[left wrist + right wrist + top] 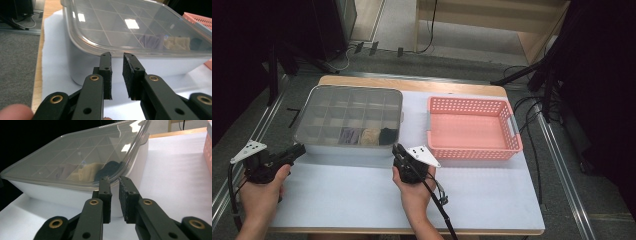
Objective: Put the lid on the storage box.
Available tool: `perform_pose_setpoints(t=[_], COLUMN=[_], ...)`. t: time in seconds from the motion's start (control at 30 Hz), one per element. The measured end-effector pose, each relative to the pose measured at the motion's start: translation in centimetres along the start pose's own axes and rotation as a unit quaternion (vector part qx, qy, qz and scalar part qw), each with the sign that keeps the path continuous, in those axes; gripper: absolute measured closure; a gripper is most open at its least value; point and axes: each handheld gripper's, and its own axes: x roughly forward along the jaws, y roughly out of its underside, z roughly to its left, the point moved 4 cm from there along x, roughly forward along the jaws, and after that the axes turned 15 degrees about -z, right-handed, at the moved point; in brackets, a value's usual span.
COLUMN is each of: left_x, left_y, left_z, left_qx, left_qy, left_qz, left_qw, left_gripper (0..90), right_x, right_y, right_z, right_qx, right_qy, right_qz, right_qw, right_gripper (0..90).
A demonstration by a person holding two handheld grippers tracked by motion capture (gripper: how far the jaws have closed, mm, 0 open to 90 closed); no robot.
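left gripper: held in the person's left hand, tips at the near-left corner of the storage box. In the left gripper view the jaws stand a narrow gap apart, nothing between the pads, tips just under the lid's rim. Released.
right gripper: held in the right hand, tips at the box's near-right corner. In the right gripper view narrow gap, nothing pinched, the left tip is at the lid's edge; contact cannot be told. Released.
storage box: white, divided into compartments, directly ahead of both grippers, spanning the stretch between them. It sits on the white table sheet.
lid: clear, lying on the box, rim overhanging the wall right above both sets of jaw tips. Seen also in the right gripper view.
contents: under the lid, front row, ahead and to the right of the left gripper: purple cloth, beige cloth, dark cloth. The dark cloth lies just behind the right gripper's tips, the beige one to its left.
basket: pink, perforated, to the right of the right gripper, apart from the box.
cable: trails back from the right gripper over the sheet.
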Motion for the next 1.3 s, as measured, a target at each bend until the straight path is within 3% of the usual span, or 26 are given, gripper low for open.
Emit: perform_pose_setpoints(t=[0.4,0.67,0.83,0.93,1.07,1.23,1.3], left_x=[-0.3,-0.5,-0.3,-0.4,-0.4,-0.6,-0.5], left_y=[-0.1,-0.5,-0.3,-0.3,0.1,0.7,1.2], left_z=[0.5,0.7,0.8,0.8,0.6,0.4,0.1], left_qx=[0.000,-0.001,-0.003,-0.003,0.001,0.002,0.002], left_qy=[-0.005,-0.009,-0.009,-0.008,-0.006,-0.006,-0.003], left_qz=[-0.002,-0.011,-0.003,-0.002,-0.002,-0.005,0.000], left_qw=[1.0000,0.9999,0.9999,1.0000,1.0000,1.0000,1.0000], left_gripper=[76.8,75.8,75.7,75.6,75.2,80.7,83.6], right_x=[0.5,0.4,0.9,1.1,0.7,0.3,0.2], right_y=[0.0,-0.8,-0.6,-0.1,0.3,0.3,0.3], right_z=[-0.2,-0.1,-0.1,-0.8,-1.1,-0.9,-0.5], right_qx=[-0.003,-0.003,-0.033,-0.023,-0.016,-0.029,-0.042], right_qy=[0.004,0.006,0.013,0.022,0.016,0.009,-0.004], right_qz=[0.011,-0.009,0.002,0.020,0.018,0.017,0.014], right_qw=[0.9999,0.9999,0.9994,0.9993,0.9996,0.9994,0.9990], right_gripper=[79.8,80.4,84.0,82.1,80.8,87.3,89.8])
